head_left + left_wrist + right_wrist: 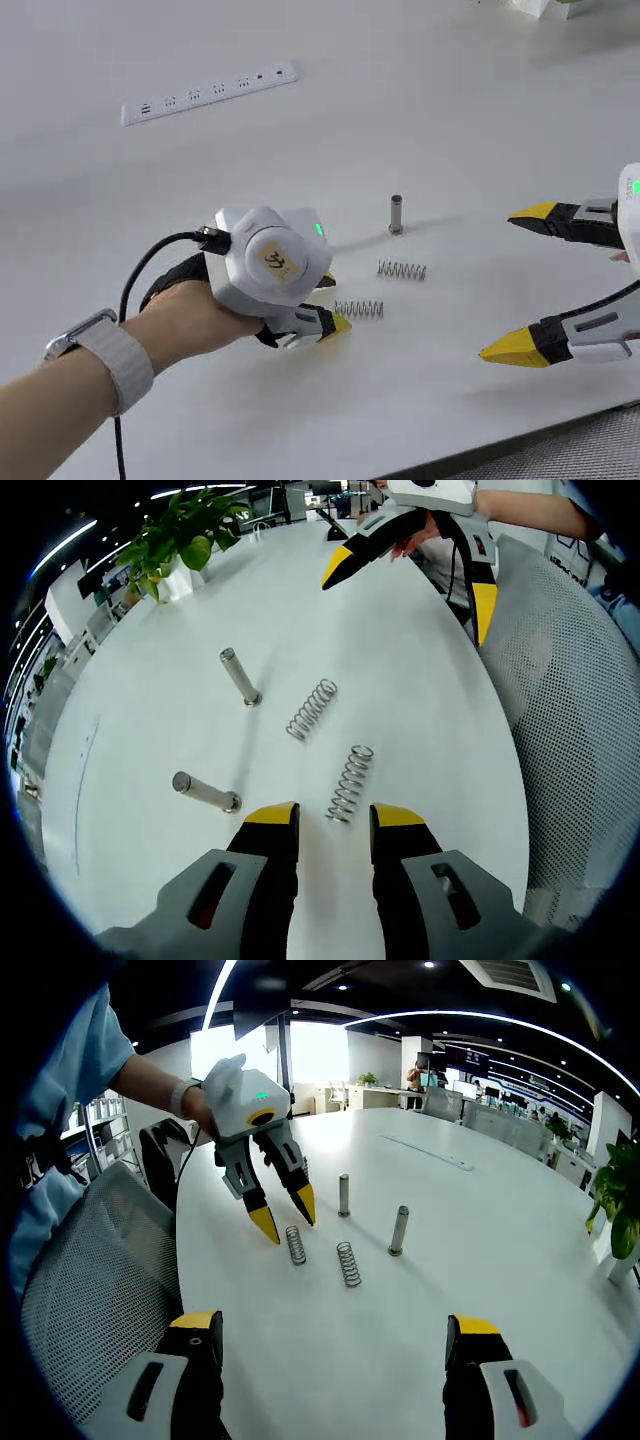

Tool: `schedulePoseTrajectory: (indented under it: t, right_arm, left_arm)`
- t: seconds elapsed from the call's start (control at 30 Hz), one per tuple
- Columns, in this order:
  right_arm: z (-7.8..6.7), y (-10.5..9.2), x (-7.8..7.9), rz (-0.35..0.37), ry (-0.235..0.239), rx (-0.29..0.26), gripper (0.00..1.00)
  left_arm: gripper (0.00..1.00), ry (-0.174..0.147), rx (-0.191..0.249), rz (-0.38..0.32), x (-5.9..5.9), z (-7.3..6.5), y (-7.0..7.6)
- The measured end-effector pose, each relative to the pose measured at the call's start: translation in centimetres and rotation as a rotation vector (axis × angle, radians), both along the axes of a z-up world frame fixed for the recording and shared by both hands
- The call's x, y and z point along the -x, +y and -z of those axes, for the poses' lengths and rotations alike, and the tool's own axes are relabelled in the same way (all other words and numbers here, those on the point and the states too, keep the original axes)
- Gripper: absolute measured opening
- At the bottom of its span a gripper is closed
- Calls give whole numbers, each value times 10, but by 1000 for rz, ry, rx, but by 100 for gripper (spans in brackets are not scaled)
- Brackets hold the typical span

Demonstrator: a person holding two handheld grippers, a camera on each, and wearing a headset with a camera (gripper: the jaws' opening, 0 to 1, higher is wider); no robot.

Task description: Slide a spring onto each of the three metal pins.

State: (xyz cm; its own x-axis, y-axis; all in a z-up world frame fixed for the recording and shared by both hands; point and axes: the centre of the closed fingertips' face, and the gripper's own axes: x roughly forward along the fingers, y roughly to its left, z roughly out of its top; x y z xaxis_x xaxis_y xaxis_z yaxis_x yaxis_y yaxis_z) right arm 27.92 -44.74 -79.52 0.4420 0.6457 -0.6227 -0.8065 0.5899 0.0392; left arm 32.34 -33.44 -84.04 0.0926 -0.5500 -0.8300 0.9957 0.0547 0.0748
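Status: nothing grasped

My left tongs (335,815) are parted, empty; one spring (349,783) lies on the counter (420,700) just before them, the other spring (311,709) beside an upright pin (240,676). Right tongs (333,1323) gape wide. I cannot read the left sticker (280,262).

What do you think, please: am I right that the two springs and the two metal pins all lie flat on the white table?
Not quite. The springs do lie flat on the white table, but the two metal pins stand upright, as the right gripper view shows.
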Motion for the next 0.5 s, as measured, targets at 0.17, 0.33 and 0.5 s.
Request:
schedulePoseTrajectory:
  t: [0.17,0.33,0.5]
  right_arm:
    - [0,0,0,14,-1,-11,91]
    - [0,2,0,24,0,-25,91]
    - [0,4,1,18,3,-33,89]
  left_arm:
    - [22,-9,-30,27,-1,3,-1]
    - [17,5,-31,31,0,4,-6]
    - [12,22,-47,39,4,5,-9]
